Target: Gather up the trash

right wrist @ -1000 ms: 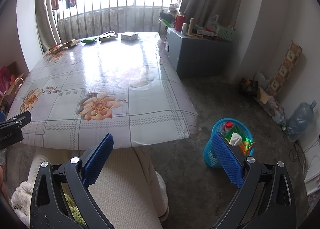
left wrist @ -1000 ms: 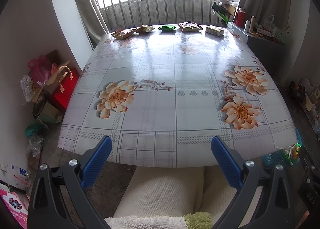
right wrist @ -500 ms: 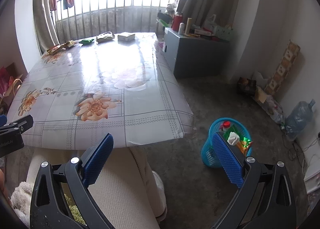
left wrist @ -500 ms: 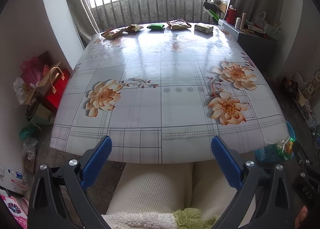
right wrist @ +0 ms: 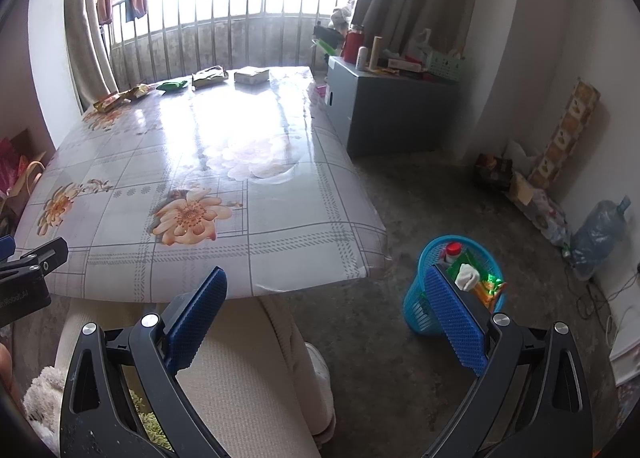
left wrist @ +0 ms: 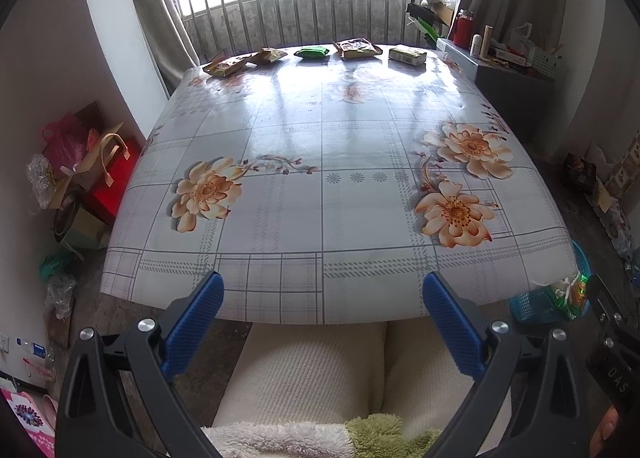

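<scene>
Several pieces of trash lie in a row along the table's far edge: a yellow-brown wrapper (left wrist: 224, 67), a second wrapper (left wrist: 269, 55), a green packet (left wrist: 313, 52), a brown bag (left wrist: 357, 48) and a small box (left wrist: 407, 55). The same row shows in the right wrist view, from the wrapper (right wrist: 110, 101) to the box (right wrist: 251, 74). A blue bin (right wrist: 424, 306) with trash in it stands on the floor right of the table. My left gripper (left wrist: 322, 298) is open at the near table edge. My right gripper (right wrist: 326, 298) is open above the floor, holding nothing.
The floral tablecloth (left wrist: 320, 186) covers the table. A person's cream trousers (left wrist: 320, 370) are below both grippers. Bags and boxes (left wrist: 80, 170) crowd the floor at left. A grey cabinet (right wrist: 392, 106) with clutter stands at right, a water bottle (right wrist: 600, 234) by the wall.
Both grippers have drawn back and shifted slightly; the table looks a little farther and the bin sits lower left in the right view. Both stay open and empty.
</scene>
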A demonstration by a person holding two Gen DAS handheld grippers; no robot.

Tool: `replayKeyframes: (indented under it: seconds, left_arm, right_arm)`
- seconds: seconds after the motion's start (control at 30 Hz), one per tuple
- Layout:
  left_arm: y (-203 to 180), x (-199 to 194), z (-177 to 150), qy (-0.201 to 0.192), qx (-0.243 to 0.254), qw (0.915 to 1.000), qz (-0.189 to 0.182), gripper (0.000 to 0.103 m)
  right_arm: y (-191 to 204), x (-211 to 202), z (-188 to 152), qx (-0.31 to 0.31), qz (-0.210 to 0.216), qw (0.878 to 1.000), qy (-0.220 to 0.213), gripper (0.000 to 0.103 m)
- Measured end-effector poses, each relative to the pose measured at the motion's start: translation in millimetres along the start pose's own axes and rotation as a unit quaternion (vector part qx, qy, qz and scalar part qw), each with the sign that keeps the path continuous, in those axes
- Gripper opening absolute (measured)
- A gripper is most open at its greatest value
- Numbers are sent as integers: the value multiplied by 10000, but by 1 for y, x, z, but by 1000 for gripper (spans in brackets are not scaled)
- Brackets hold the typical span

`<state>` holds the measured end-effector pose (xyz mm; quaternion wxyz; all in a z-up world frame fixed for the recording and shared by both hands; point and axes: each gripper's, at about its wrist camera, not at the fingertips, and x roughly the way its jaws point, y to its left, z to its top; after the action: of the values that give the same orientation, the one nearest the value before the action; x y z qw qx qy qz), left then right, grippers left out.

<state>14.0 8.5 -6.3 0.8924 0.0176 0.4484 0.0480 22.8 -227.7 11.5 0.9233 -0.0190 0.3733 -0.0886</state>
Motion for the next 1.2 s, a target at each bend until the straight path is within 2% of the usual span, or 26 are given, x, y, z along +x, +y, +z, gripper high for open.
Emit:
replayKeyframes:
  seconds: [1.2]
  left_arm:
    - [-11, 0, -4, 67, 128, 9997, -199, 97]
  right_arm:
    - [-12, -3, -6, 123, -180, 9998, 38, 95]
